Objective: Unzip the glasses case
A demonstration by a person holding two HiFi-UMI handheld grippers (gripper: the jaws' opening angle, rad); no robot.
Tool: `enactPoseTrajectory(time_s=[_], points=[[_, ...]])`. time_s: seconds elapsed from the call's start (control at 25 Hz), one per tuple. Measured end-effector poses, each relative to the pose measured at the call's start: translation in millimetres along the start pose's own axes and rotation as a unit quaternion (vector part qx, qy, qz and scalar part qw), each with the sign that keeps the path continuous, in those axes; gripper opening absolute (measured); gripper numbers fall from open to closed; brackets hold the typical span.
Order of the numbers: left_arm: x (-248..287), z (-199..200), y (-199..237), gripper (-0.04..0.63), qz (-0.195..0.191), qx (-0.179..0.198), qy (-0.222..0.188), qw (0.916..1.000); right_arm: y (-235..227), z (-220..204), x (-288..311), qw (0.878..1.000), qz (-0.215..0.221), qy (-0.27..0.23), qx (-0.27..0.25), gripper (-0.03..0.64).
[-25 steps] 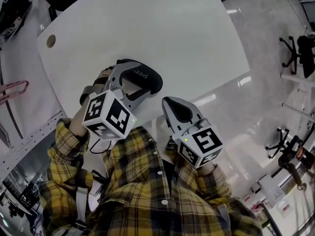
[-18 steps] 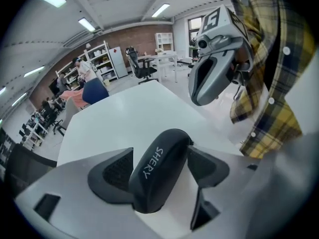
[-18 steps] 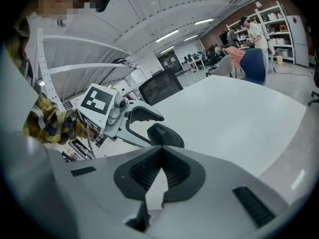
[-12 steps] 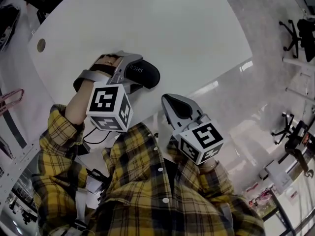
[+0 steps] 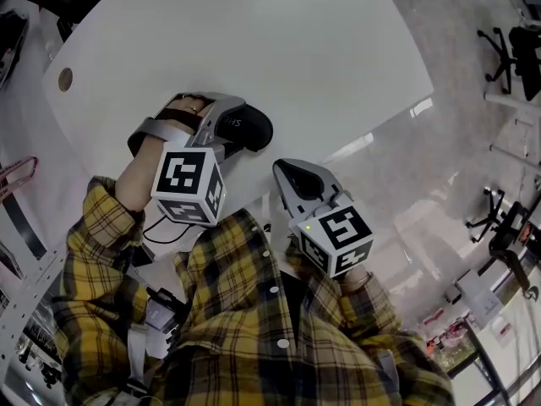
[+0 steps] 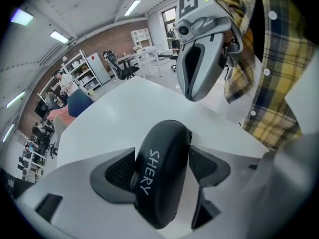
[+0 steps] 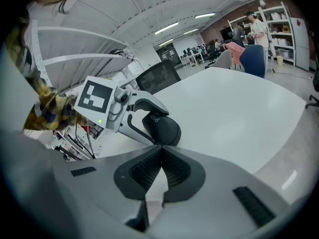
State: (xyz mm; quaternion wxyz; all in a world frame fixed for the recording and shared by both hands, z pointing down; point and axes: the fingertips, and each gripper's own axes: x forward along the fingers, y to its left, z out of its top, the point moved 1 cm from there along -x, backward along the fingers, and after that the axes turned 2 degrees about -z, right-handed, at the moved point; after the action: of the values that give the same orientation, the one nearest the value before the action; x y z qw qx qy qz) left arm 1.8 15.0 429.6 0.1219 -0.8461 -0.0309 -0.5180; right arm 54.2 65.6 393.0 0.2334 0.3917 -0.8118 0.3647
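Note:
A black glasses case [image 5: 247,128] with white lettering lies at the near edge of the white table [image 5: 296,49]. My left gripper [image 5: 226,127] is closed around it from the near side. In the left gripper view the case [image 6: 159,173] fills the gap between the jaws, with both pads against its sides. My right gripper [image 5: 292,176] hangs just off the table edge, to the right of the case and apart from it. Its pads [image 7: 172,171] meet at the tips with nothing between them. From the right gripper view the case [image 7: 162,126] sits just beyond those tips.
A round cable hole [image 5: 64,79] sits at the table's far left corner. Office chairs [image 5: 507,57] stand on the shiny floor at the right. A pink strap [image 5: 17,176] lies at the far left. The person's yellow plaid shirt [image 5: 254,328] fills the bottom of the head view.
The left gripper rolled and sank, bringing the case from a raised tilt down to the table edge. The right gripper dropped slightly and stayed shut.

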Motion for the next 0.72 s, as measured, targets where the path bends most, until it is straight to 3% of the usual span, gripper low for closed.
enactPoseTrajectory(time_s=[0.2,0.32,0.44,0.72], points=[[0.0,2.2,2.3,0.345,-0.011,-0.006,-0.004,0.9999,1.0,-9.2,15.9,0.996,-0.021,0.035,-0.073,0.000],[-0.1,0.1,1.5,0.345,-0.016,-0.017,-0.009,0.9997,5.0,-13.5,27.9,0.995,-0.034,0.042,-0.089,0.010],[-0.5,-2.8,-0.4,0.345,-0.019,-0.026,-0.012,0.9994,9.3,-19.9,40.6,0.992,-0.049,0.049,-0.108,0.065],[0.2,-2.3,-0.8,0.345,-0.021,-0.055,-0.019,0.9981,4.2,-22.0,53.7,0.984,-0.103,0.054,-0.132,0.091]])
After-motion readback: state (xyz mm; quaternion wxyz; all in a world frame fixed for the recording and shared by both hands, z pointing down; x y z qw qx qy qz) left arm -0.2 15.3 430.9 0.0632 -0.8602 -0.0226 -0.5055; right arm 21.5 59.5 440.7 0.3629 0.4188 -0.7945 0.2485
